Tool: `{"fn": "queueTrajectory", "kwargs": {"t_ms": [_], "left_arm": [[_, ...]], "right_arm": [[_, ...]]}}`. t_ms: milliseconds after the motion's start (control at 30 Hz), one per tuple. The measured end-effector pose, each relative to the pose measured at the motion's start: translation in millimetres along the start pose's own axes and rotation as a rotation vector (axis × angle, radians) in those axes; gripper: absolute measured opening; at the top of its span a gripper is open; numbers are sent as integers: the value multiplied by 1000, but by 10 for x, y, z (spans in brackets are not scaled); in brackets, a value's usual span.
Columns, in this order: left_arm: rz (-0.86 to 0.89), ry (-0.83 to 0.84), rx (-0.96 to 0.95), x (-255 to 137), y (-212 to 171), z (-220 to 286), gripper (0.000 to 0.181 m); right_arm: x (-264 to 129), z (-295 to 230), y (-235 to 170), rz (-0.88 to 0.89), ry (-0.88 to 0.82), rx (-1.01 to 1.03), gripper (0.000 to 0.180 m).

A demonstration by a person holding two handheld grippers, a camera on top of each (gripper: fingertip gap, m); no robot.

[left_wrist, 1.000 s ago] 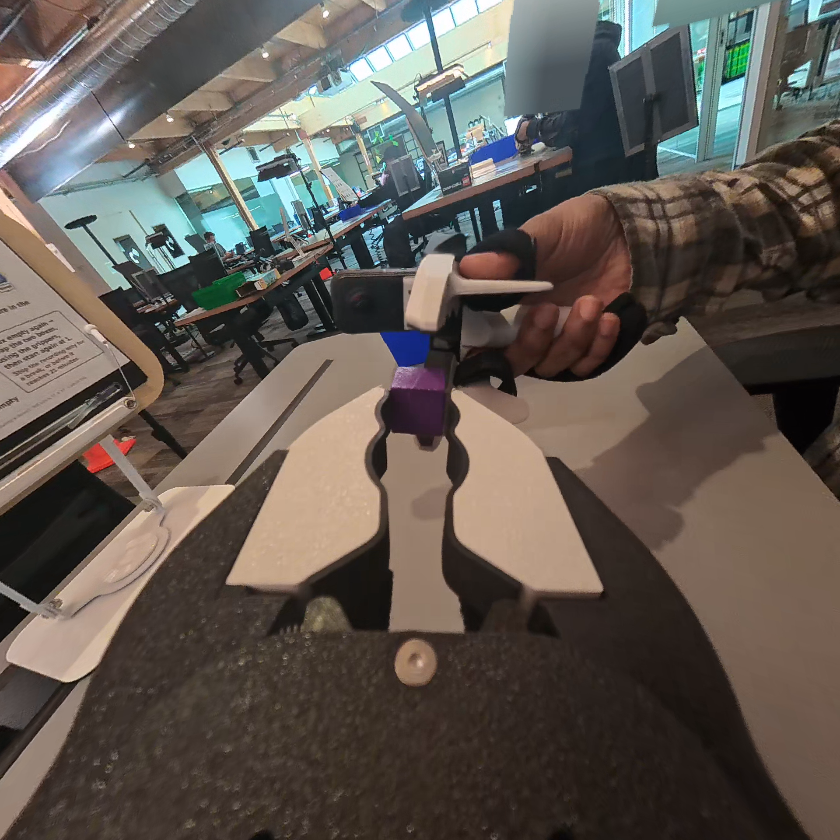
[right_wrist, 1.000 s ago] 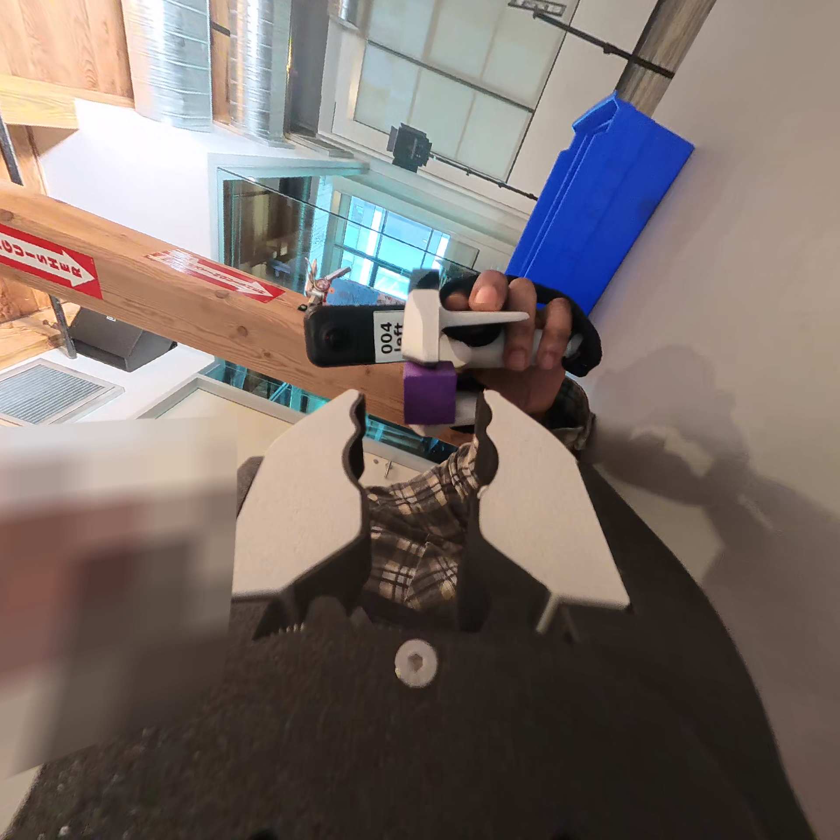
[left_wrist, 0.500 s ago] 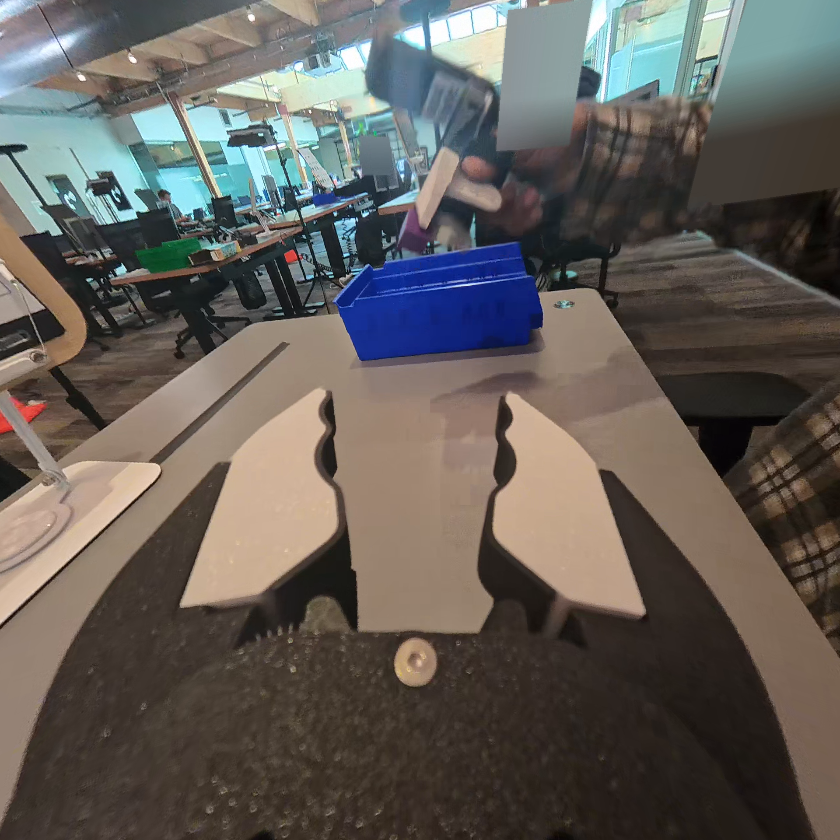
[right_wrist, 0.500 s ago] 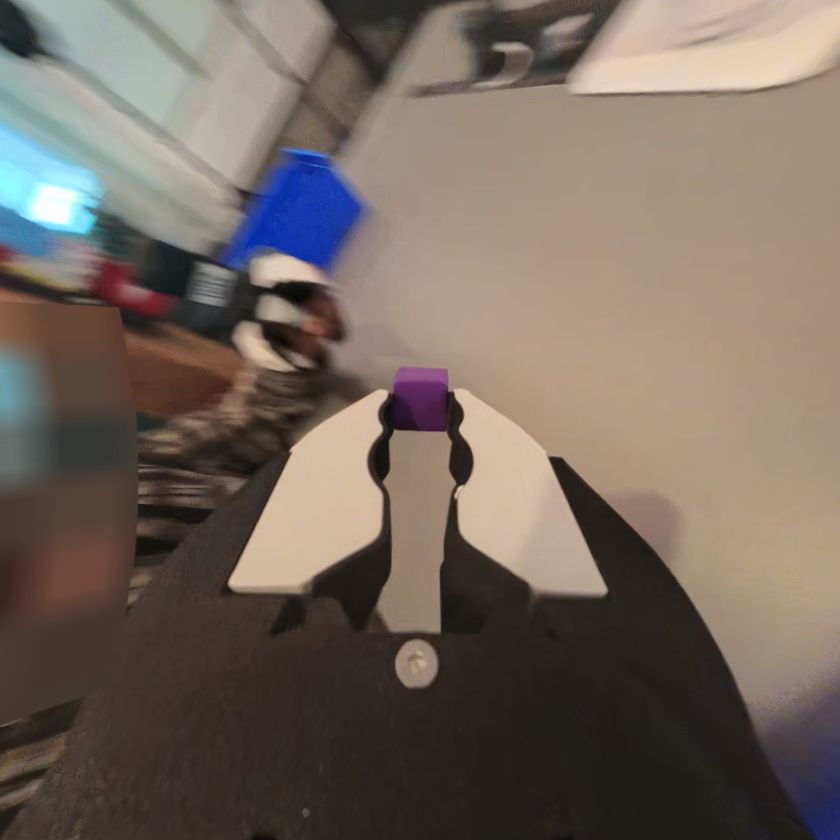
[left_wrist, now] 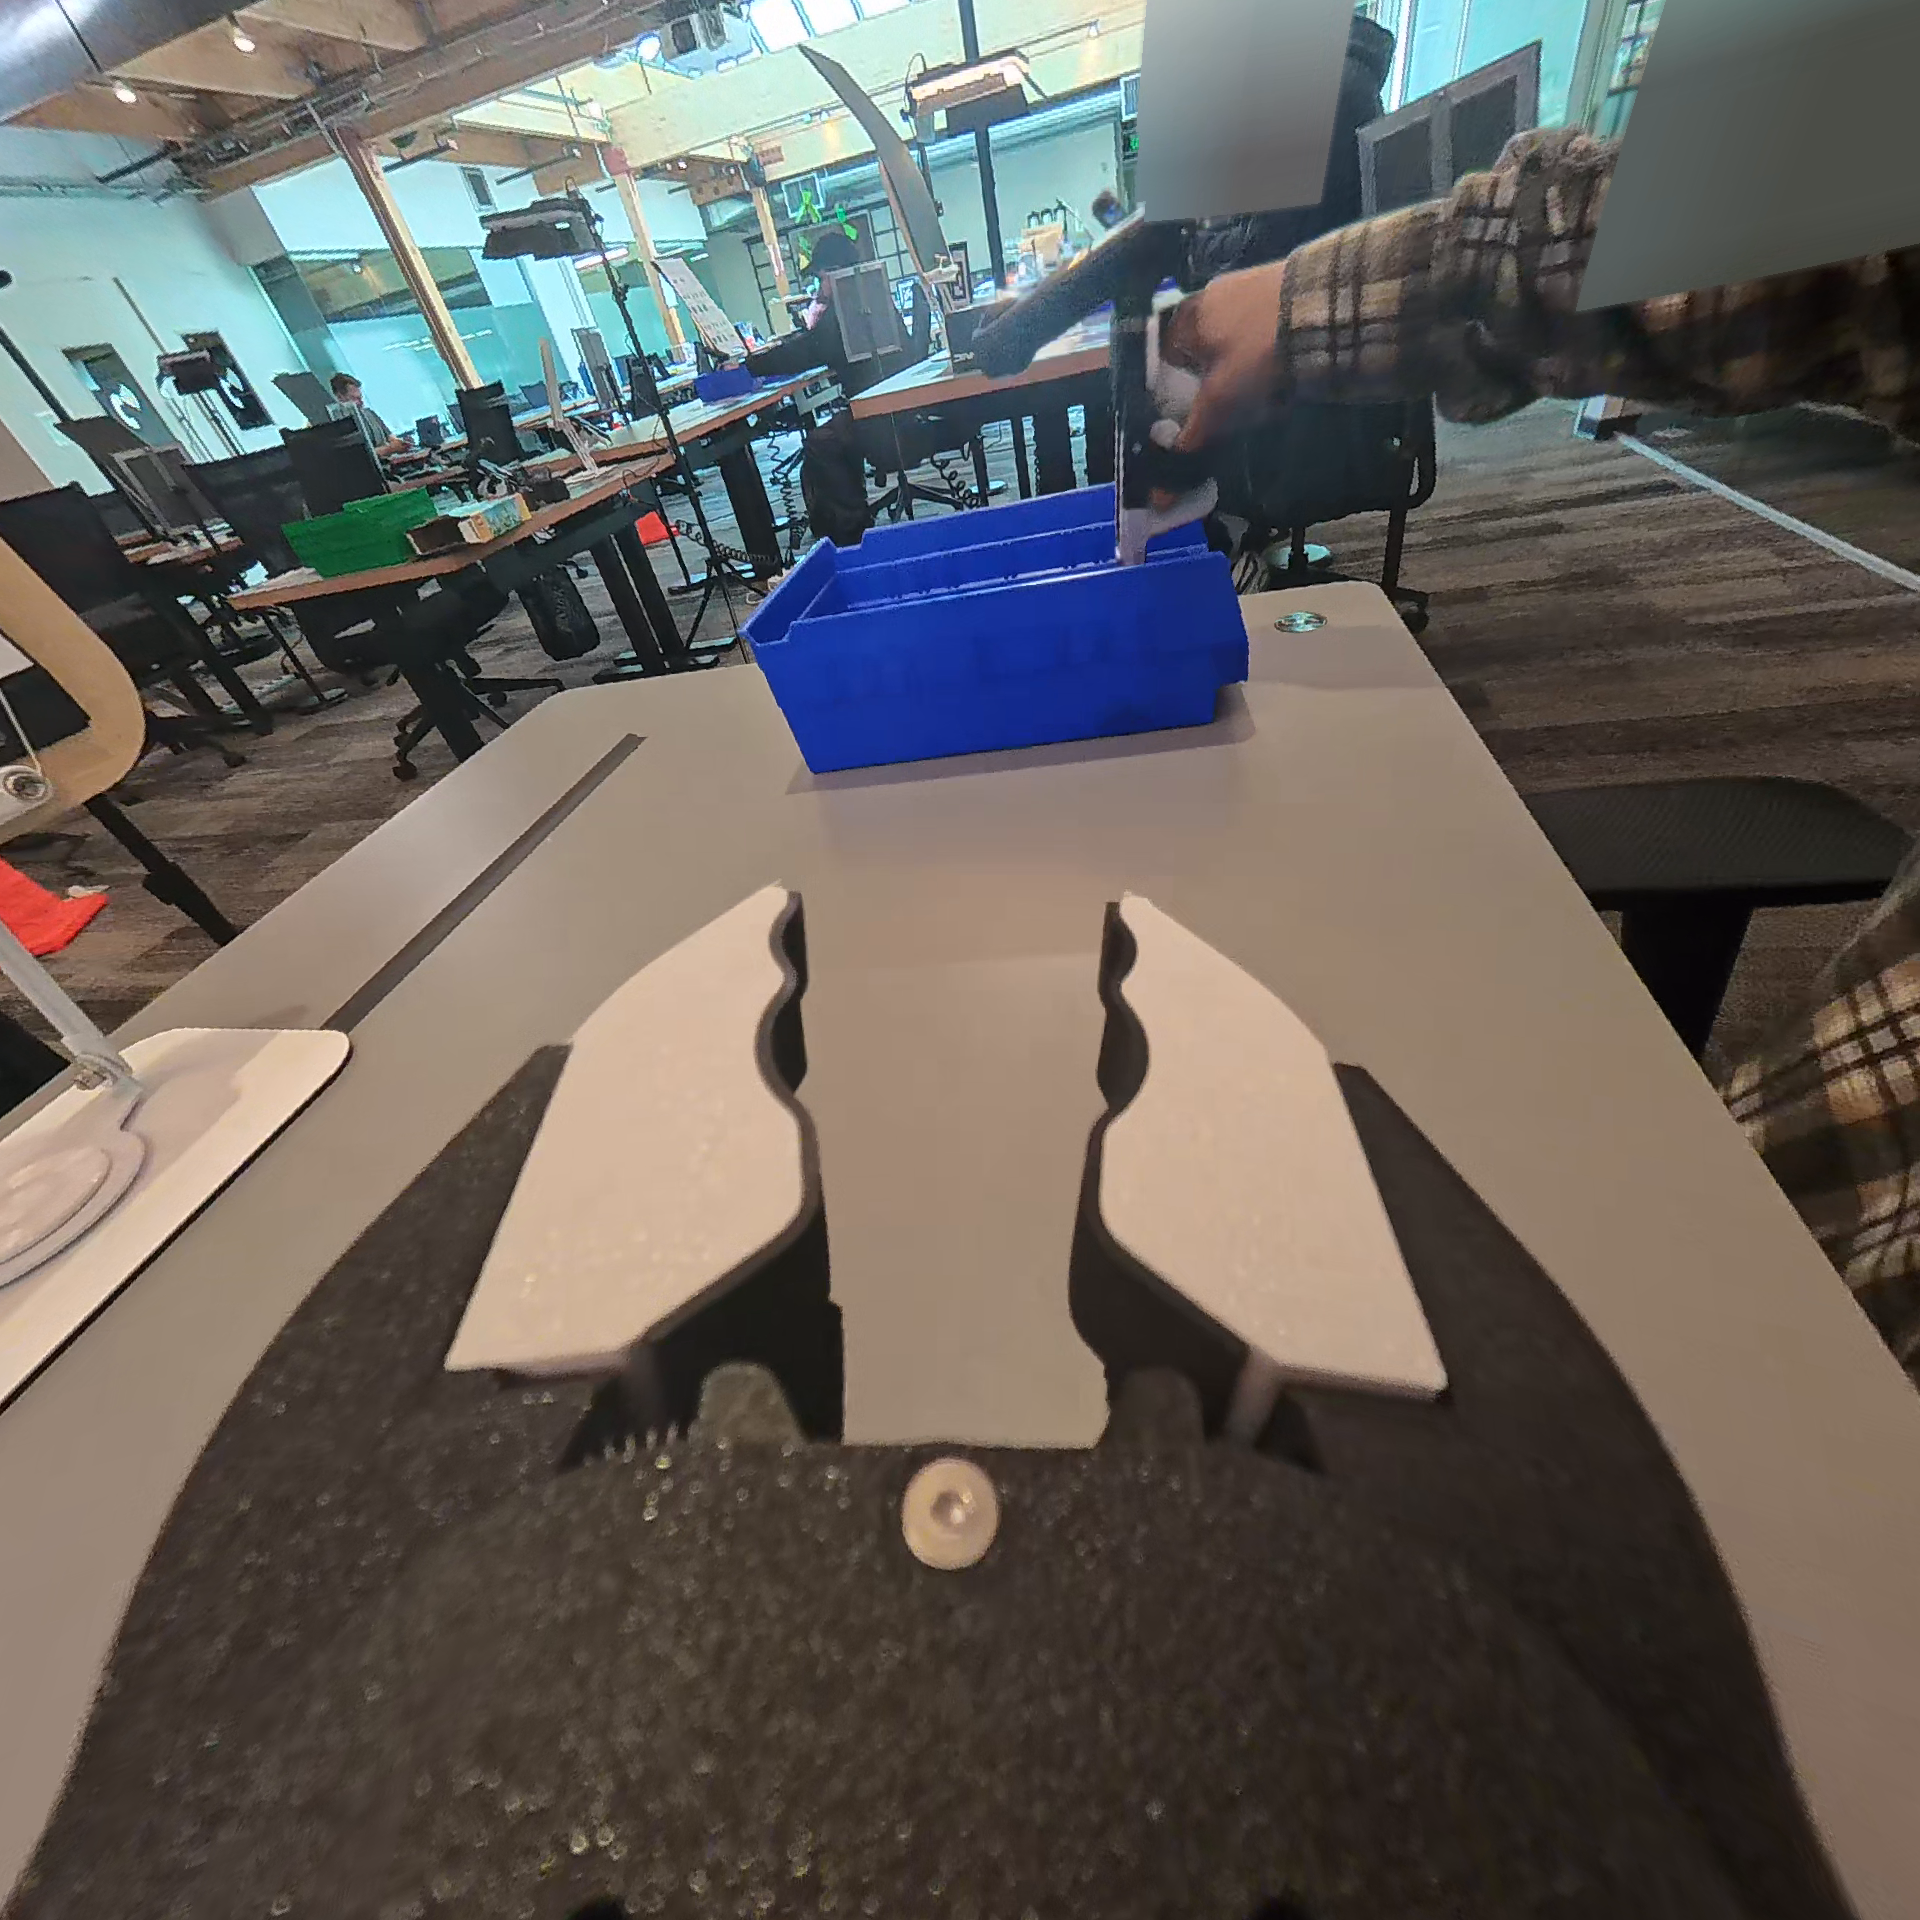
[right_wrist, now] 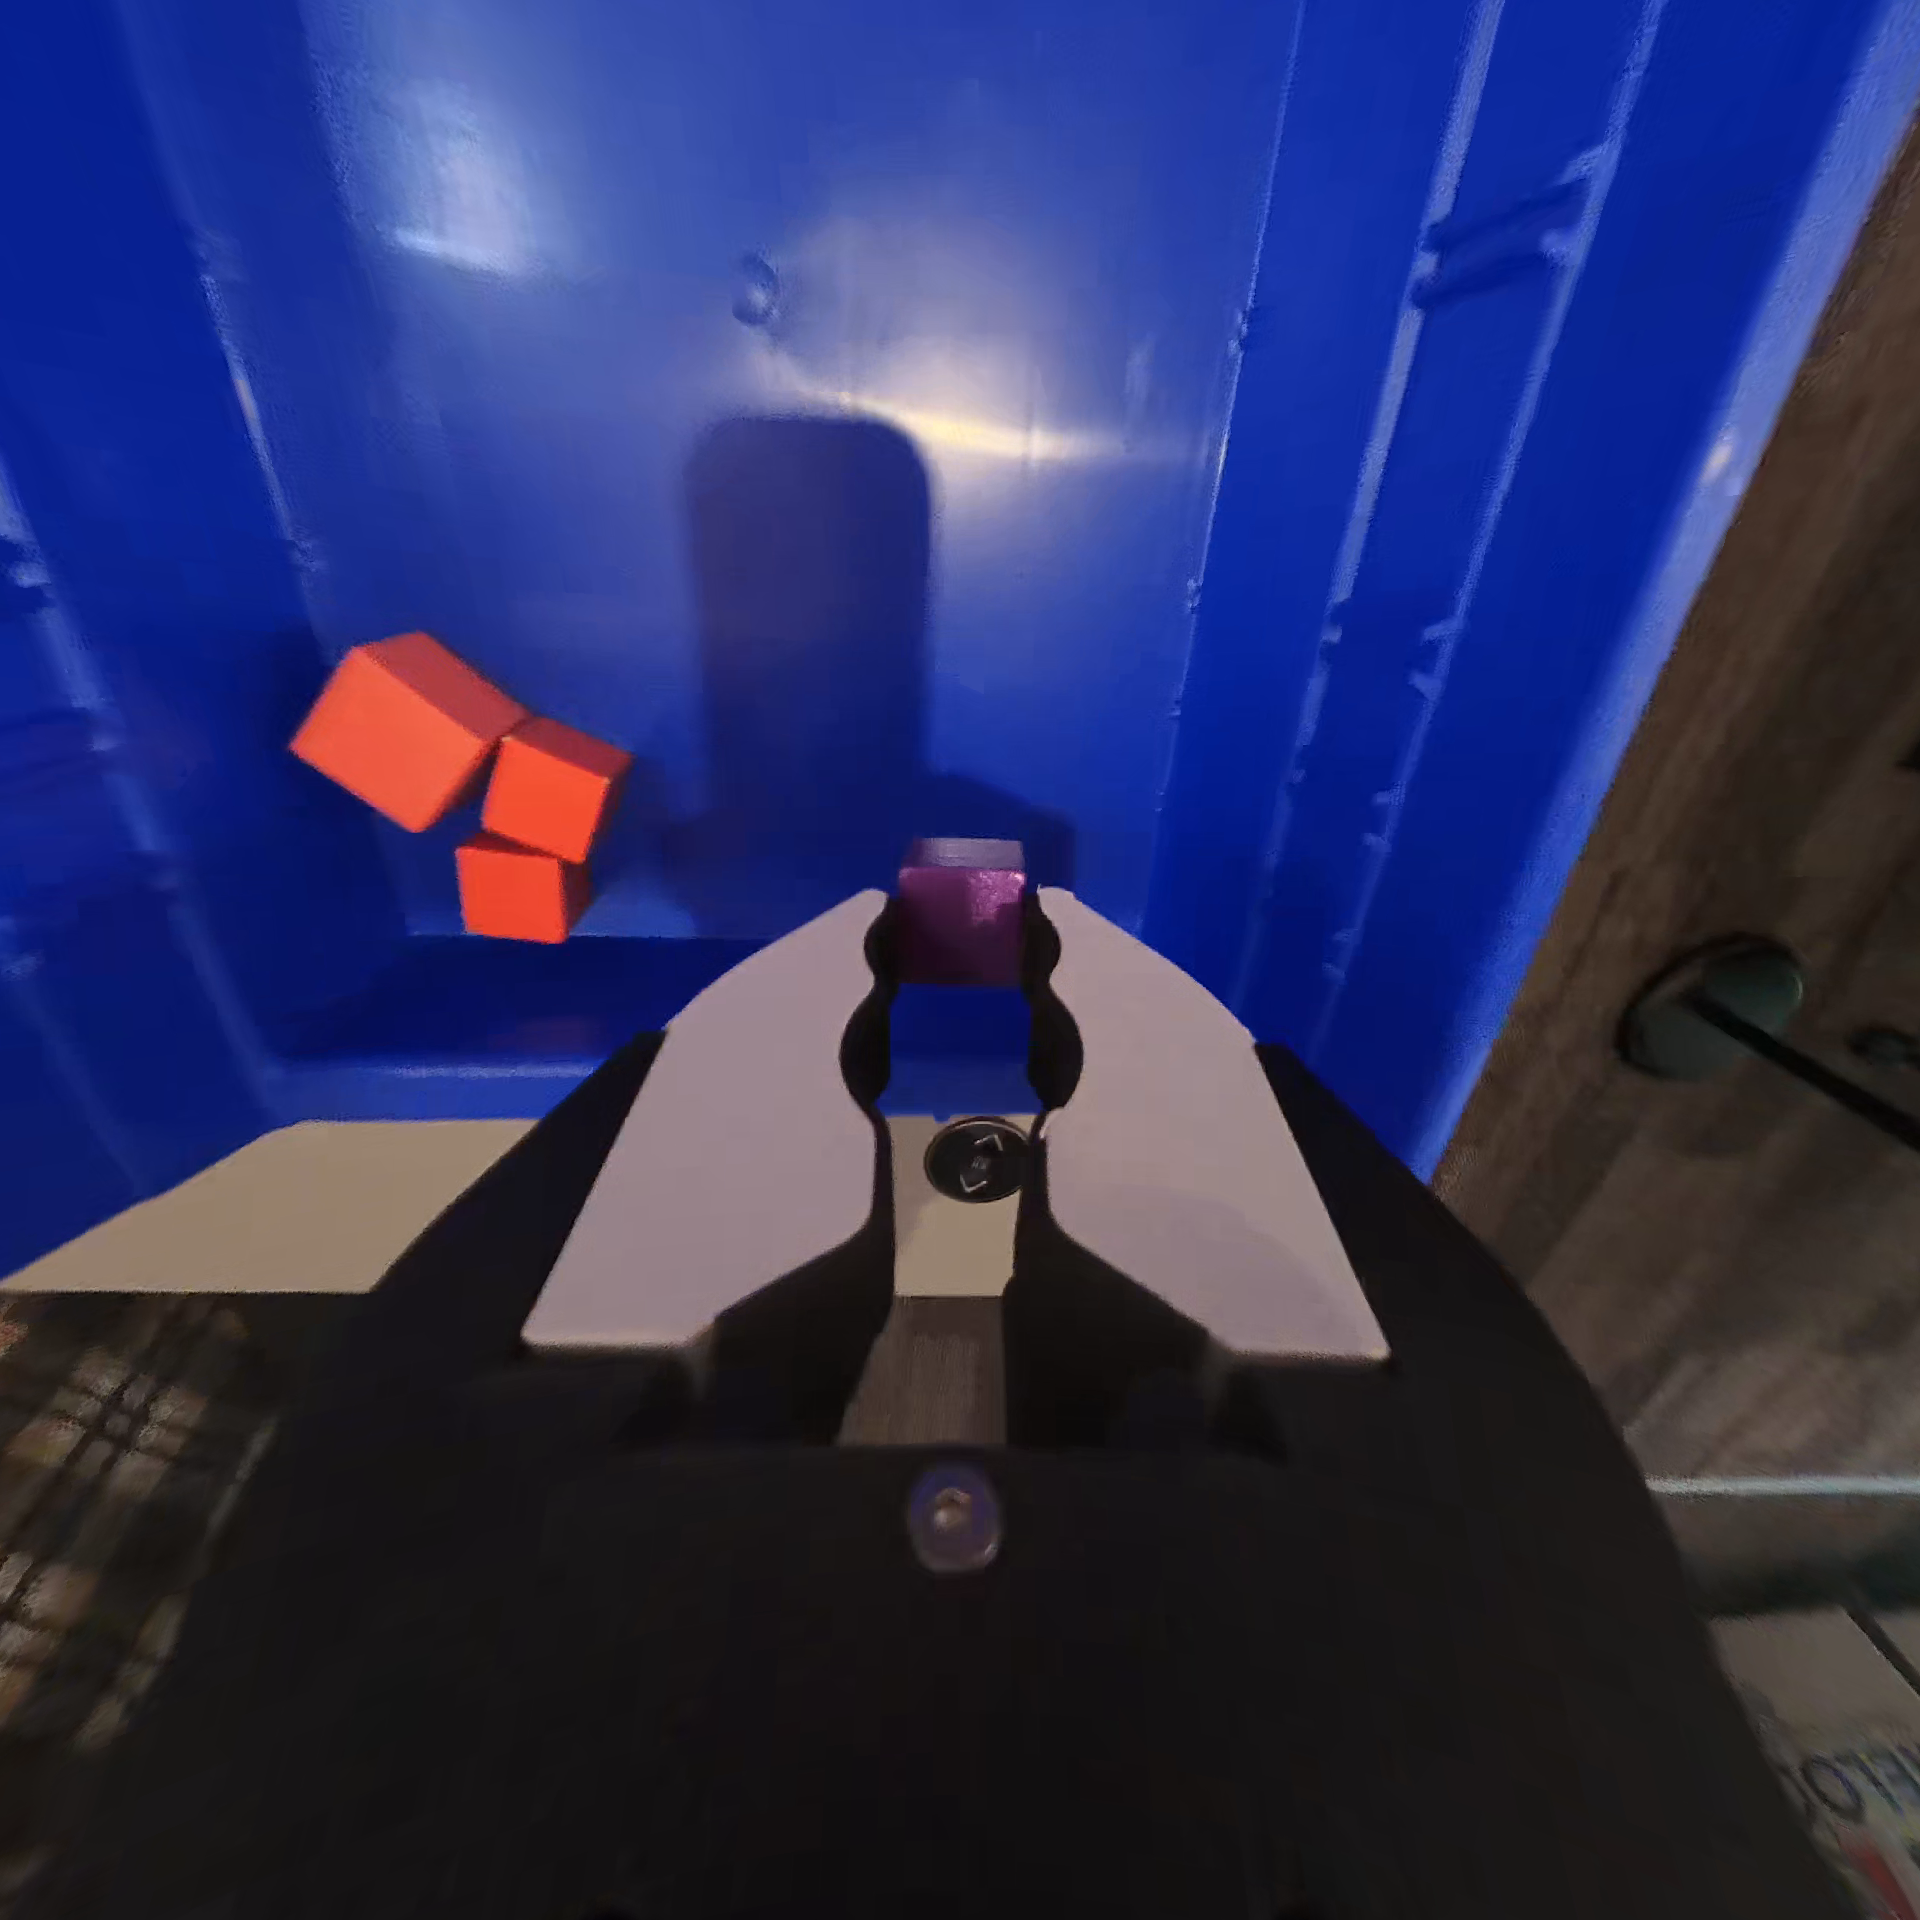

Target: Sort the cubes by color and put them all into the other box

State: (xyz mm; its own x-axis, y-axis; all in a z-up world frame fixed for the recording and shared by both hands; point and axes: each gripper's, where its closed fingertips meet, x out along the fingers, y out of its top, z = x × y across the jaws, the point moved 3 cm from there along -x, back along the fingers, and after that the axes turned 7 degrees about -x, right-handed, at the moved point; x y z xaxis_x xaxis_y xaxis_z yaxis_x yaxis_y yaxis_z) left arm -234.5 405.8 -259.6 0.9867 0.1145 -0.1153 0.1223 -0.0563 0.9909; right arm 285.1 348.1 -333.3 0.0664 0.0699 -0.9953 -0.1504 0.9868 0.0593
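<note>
My right gripper is shut on a purple cube and points down into the blue box, just above its floor. Three red cubes lie clustered on the box floor to the left of the purple cube. In the left wrist view the blue box stands at the far end of the grey table, and the right gripper reaches into it from above, held by a hand in a plaid sleeve. My left gripper is open and empty, low over the table, well short of the box.
A white stand base sits at the table's left edge. A dark groove runs along the table's left side. A screw head marks the far right corner. Floor and a black chair lie past the right edge.
The purple cube passed from my left gripper to my right. The left gripper opened and drew back over the table. The right gripper swung over and down into the blue box with the cube.
</note>
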Motion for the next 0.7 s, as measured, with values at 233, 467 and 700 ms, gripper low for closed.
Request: {"fn": "queueTrajectory", "kwargs": {"t_ms": [233, 467, 700], "left_arm": [[-12, -12, 12, -7, -13, 20, 46], [-14, -9, 9, -22, -16, 9, 46], [-15, 1, -4, -9, -39, -23, 47]], "right_arm": [[279, 63, -1, -96, -20, 37, 22], [218, 115, -61, -179, -90, 35, 39], [-966, -587, 555, 231, -62, -118, 49]]}}
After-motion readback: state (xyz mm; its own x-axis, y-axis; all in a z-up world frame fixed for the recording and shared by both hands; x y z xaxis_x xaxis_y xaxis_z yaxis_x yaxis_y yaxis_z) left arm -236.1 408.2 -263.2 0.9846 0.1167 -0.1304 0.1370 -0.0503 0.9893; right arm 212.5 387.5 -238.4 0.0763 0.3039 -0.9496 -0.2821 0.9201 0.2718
